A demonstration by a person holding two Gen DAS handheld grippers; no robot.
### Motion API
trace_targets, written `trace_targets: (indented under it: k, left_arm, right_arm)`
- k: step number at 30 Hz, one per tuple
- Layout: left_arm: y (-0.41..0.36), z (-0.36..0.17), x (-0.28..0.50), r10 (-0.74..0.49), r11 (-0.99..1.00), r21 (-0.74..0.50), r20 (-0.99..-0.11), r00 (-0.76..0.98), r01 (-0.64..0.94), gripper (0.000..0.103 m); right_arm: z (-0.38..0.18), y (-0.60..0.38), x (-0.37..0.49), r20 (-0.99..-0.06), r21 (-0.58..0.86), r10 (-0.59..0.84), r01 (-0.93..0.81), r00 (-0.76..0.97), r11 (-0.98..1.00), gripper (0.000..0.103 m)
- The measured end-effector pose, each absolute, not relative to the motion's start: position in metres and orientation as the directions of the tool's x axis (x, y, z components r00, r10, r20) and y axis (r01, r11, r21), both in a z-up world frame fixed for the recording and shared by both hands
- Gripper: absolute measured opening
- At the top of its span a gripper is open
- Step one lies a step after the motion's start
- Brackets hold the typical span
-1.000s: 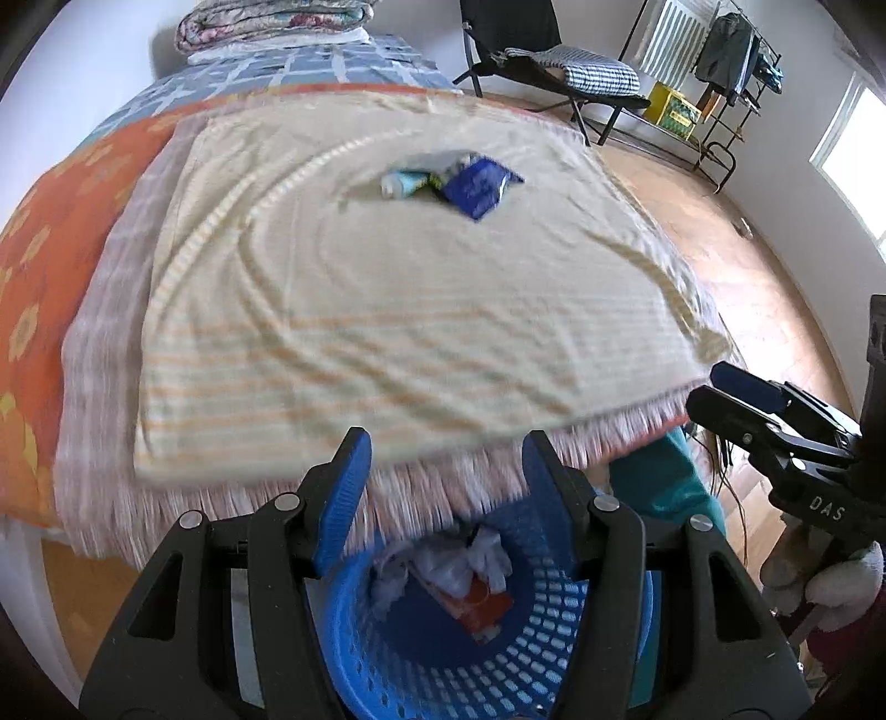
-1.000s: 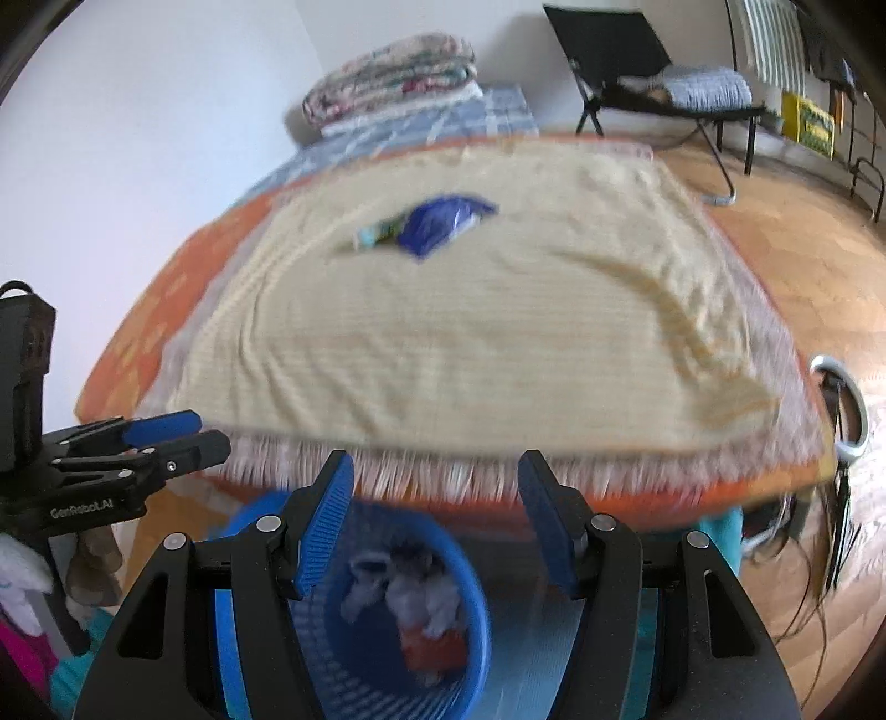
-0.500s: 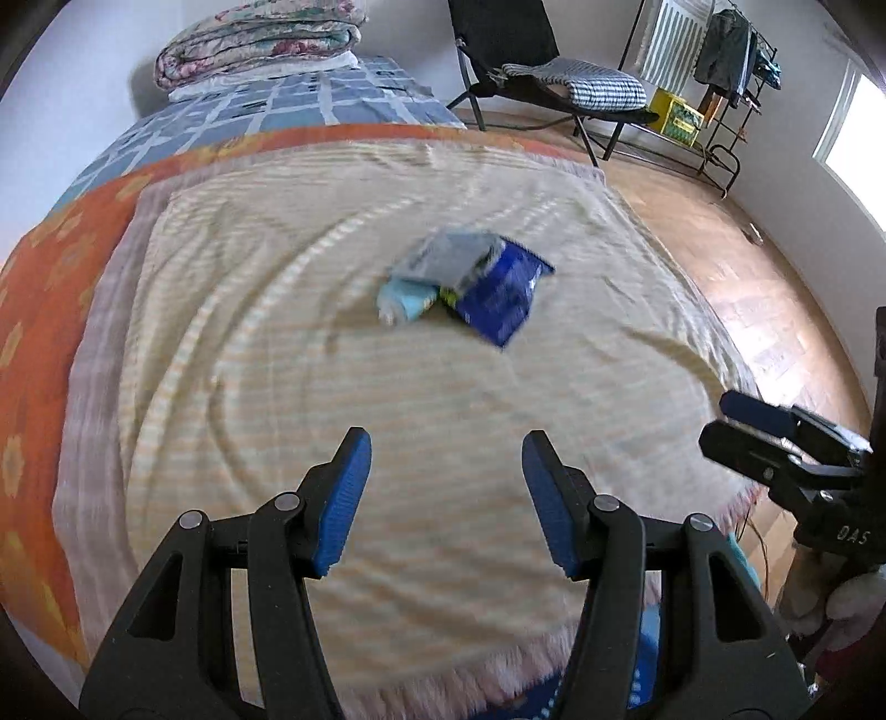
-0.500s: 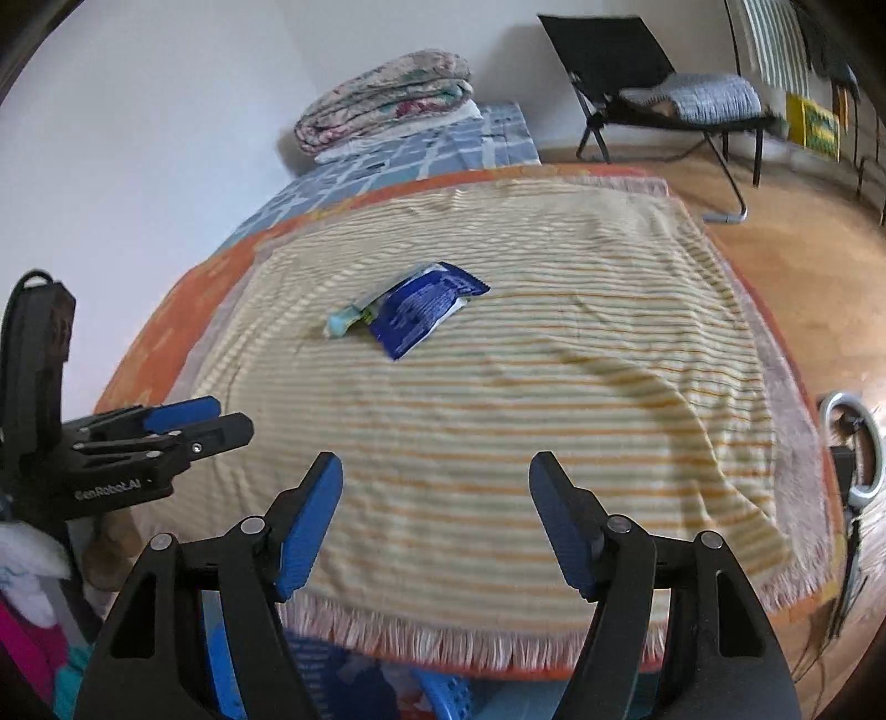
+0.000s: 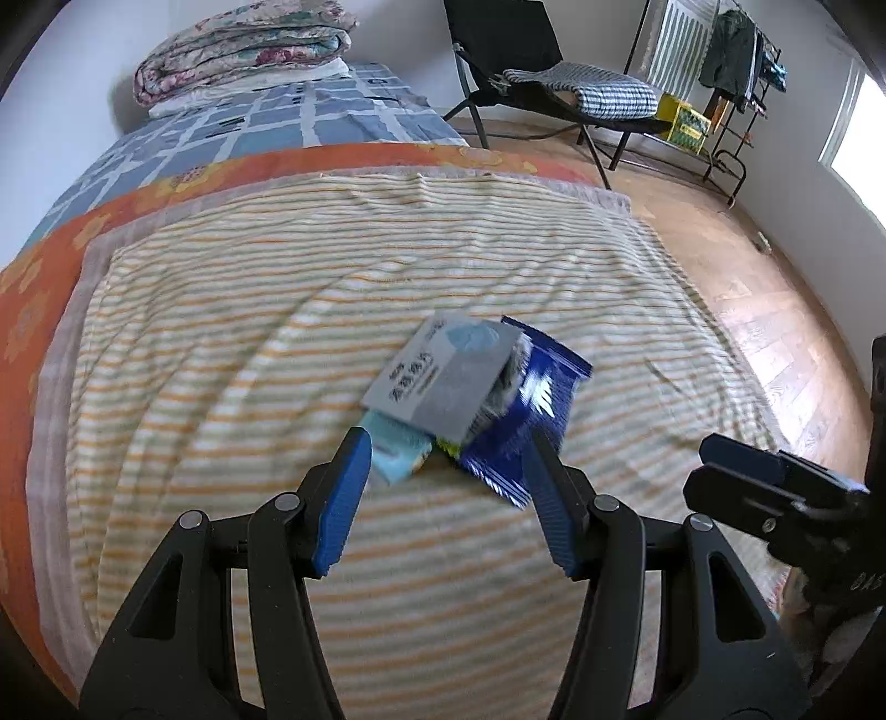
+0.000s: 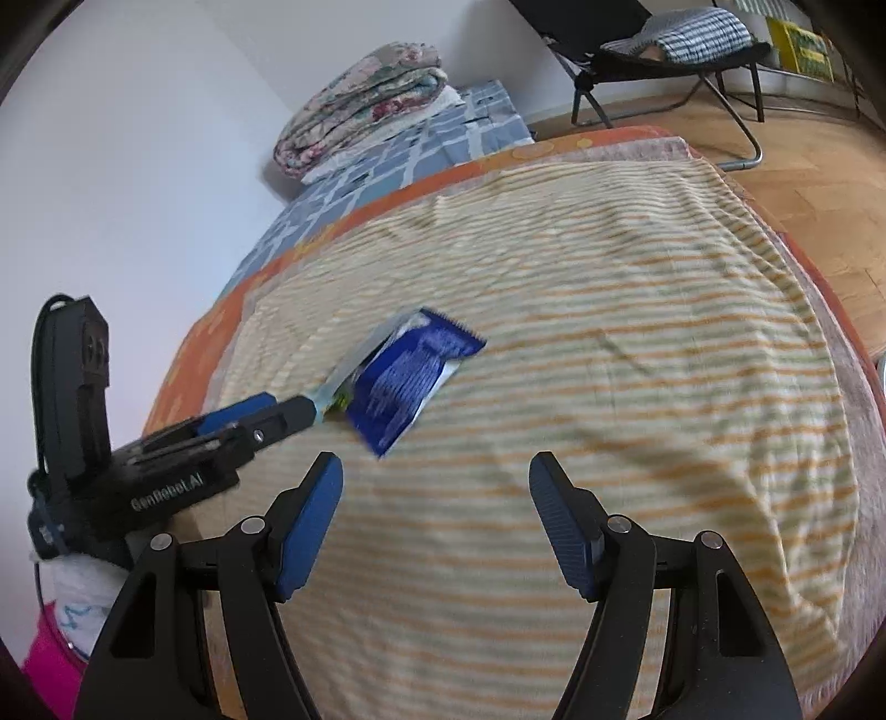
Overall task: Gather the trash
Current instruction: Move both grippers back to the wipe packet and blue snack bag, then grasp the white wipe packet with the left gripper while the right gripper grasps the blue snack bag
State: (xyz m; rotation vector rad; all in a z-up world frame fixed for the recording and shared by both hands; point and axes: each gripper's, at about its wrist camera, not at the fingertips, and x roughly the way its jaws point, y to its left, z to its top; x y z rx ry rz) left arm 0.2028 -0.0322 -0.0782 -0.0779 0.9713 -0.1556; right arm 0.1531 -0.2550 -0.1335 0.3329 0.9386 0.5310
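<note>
A small heap of trash lies mid-bed on the striped blanket [image 5: 277, 343]: a grey carton [image 5: 443, 376] on top, a light blue packet [image 5: 396, 448] under its near end, and a dark blue wrapper [image 5: 526, 421] to the right. My left gripper [image 5: 447, 443] is open, its tips flanking the heap's near edge without pressing on it. In the right wrist view the left gripper [image 6: 293, 410] reaches the heap from the left, beside the blue wrapper [image 6: 410, 382]. My right gripper [image 6: 436, 462] is open and holds nothing, a little short of the wrapper. It also shows at the right as the right gripper [image 5: 720, 459].
A folded quilt [image 5: 243, 50] lies at the head of the bed on a blue checked sheet. A black folding chair [image 5: 531, 61] and a clothes rack [image 5: 742, 61] stand on the wooden floor [image 5: 747, 288] to the right. The wall runs along the bed's left side.
Both grippers have moved from above the blue basket at the bed's foot forward over the blanket to the trash heap. The basket has left view. The right jaws stand slightly wider.
</note>
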Motion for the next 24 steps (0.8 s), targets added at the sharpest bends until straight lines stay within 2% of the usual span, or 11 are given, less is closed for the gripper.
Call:
trace_targets:
  k: [6,10,11,13,24]
  left_arm:
    - [-0.042,-0.091,0.219,-0.134,0.989,-0.079,-0.82,0.556,0.122,0.058]
    - [-0.041,-0.097,0.228,-0.137,0.989,-0.084,-0.82,0.556,0.12,0.058]
    - [-0.04,-0.098,0.23,-0.139,0.989,-0.089,-0.819,0.557,0.116,0.057]
    - [-0.037,-0.098,0.233,-0.141,0.989,-0.095,-0.819,0.556,0.112,0.048]
    - [-0.028,-0.088,0.24,-0.166,0.986,-0.125,-0.795,0.583,0.11,0.027]
  right_arm:
    - [-0.145,-0.25,0.181,-0.649,0.544,0.606,-0.277,0.46,0.792,0.069]
    - [-0.157,-0.245,0.192,-0.637,0.587,0.642,-0.271,0.427,0.763,0.065]
    - [-0.159,-0.244,0.195,-0.635,0.593,0.647,-0.271,0.422,0.758,0.064]
    - [-0.162,-0.243,0.199,-0.633,0.6,0.653,-0.269,0.416,0.753,0.063]
    - [-0.173,-0.242,0.222,-0.597,0.671,0.691,-0.218,0.408,0.709,0.058]
